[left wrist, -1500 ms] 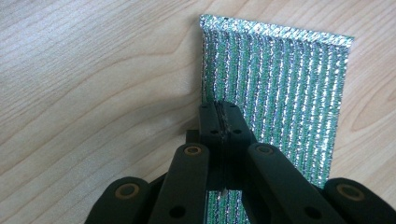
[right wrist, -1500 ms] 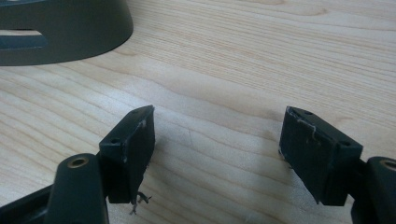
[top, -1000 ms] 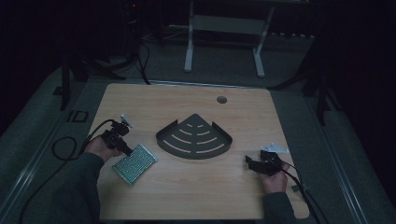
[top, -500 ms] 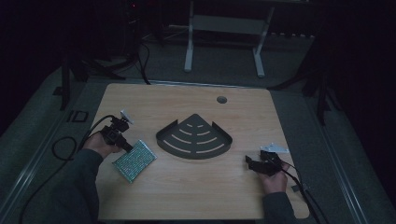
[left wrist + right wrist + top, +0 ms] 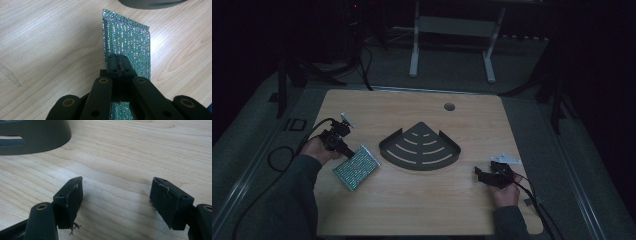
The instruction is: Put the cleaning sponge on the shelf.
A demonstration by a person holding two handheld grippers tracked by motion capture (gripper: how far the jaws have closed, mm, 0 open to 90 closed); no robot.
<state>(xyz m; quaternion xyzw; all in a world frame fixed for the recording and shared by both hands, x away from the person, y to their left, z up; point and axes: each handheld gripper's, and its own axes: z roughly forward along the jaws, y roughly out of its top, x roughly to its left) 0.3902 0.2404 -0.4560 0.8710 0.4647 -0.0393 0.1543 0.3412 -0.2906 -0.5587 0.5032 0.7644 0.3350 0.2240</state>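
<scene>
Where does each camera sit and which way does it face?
High view: above the person's side, looking forward and down on the table; both forearms and hands enter from the bottom.
Left gripper view: rides the left tool, looking along shut jaws clamping the glittery green sheet.
Right gripper view: rides the right tool, jaws apart over bare wood.
Shared: the dark fan-shaped tray appears at the top edge of both gripper views.

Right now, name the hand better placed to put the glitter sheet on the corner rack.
Left. The left gripper is already shut on the glitter sheet, right beside the rack. The right gripper sits open and empty on the rack's far side.
</scene>
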